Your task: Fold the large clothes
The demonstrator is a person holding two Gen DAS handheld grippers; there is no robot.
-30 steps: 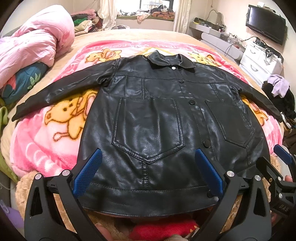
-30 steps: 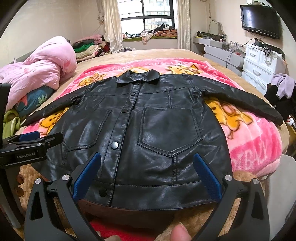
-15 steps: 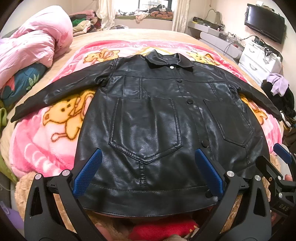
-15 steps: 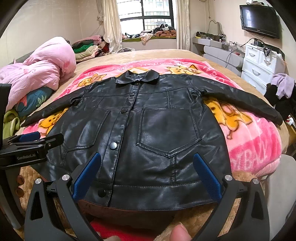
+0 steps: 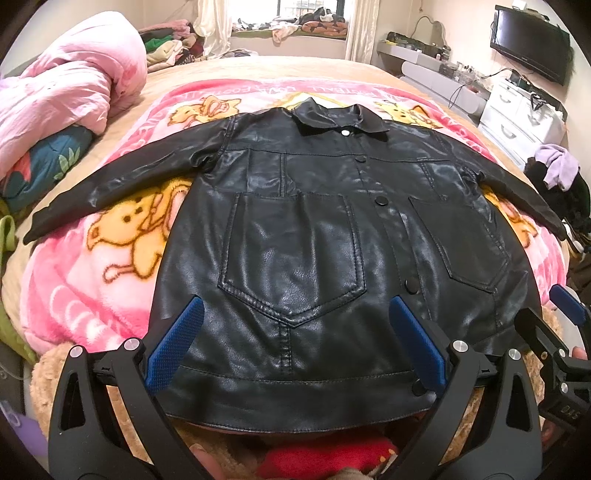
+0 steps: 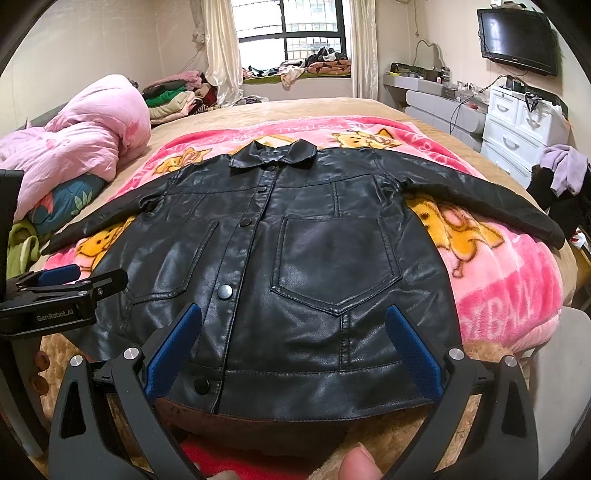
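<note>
black leather jacket (image 5: pixel 295 236) lies front up and spread flat on a pink cartoon blanket (image 5: pixel 92 280) that covers the bed (image 5: pixel 258 68). its collar points toward the window (image 6: pixel 291 33), its hem sits at the near edge of the bed, and both sleeves stretch out to the sides. the front is buttoned, with a big patch pocket on each half.

the left gripper (image 5: pixel 295 343) hovers just above the hem on the jacket's left-hand half as seen from its own camera, jaws wide open with nothing between the blue pads (image 5: pixel 173 343). the right gripper (image 6: pixel 291 343) hangs over the other half of the hem, its jaws equally wide apart and empty. each gripper shows at the edge of the other's view, so they are side by side and near each other.

a pink duvet (image 6: pixel 74 147) is bundled on the left side of the bed. a white drawer unit (image 6: pixel 517 125) stands along the right wall under a wall-mounted tv (image 6: pixel 517 38), and a pile of folded clothes (image 6: pixel 173 96) sits near the curtain (image 6: pixel 218 48).
</note>
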